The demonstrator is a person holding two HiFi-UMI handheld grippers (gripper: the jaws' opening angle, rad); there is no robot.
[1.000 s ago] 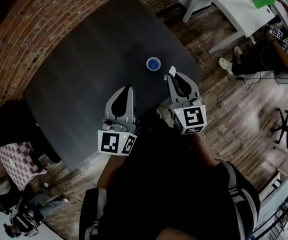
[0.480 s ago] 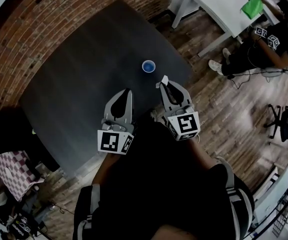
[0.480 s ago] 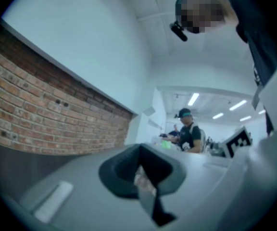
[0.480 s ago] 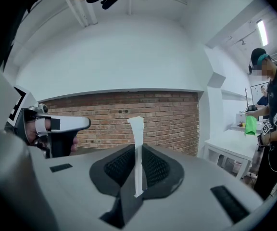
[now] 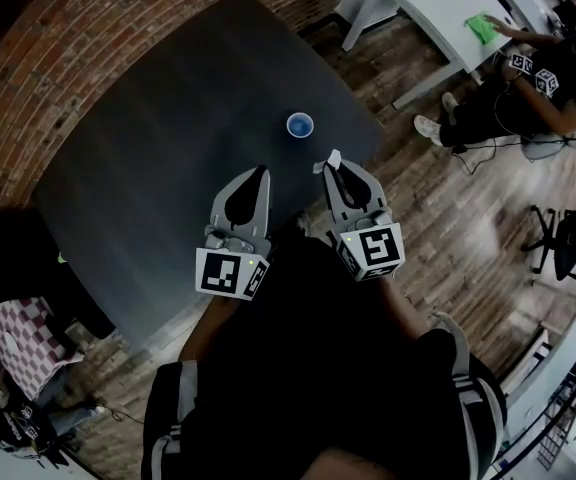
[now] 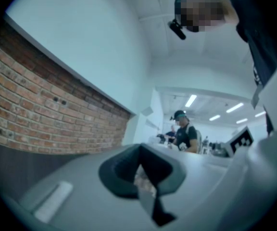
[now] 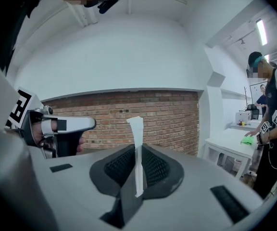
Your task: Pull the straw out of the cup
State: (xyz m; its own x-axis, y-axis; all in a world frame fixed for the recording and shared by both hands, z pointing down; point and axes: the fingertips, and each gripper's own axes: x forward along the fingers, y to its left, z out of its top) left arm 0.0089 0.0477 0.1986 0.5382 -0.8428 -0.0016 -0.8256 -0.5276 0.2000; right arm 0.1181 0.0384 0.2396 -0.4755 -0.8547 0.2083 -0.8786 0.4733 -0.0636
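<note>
Separation has been widened: the flat white straw [image 7: 137, 146], clamped in the closed right gripper [image 5: 334, 168], is held clear of the round blue cup [image 5: 300, 125] at 11 o'clock. The left gripper [image 5: 258, 176] is closed and empty; removal seems done.

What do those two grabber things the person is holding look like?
The left gripper and right gripper are grey and narrow to a point, with black ribbed pads inside. Each has a white cube with black square markers. The person's sleeves are dark with pale stripes.
</note>
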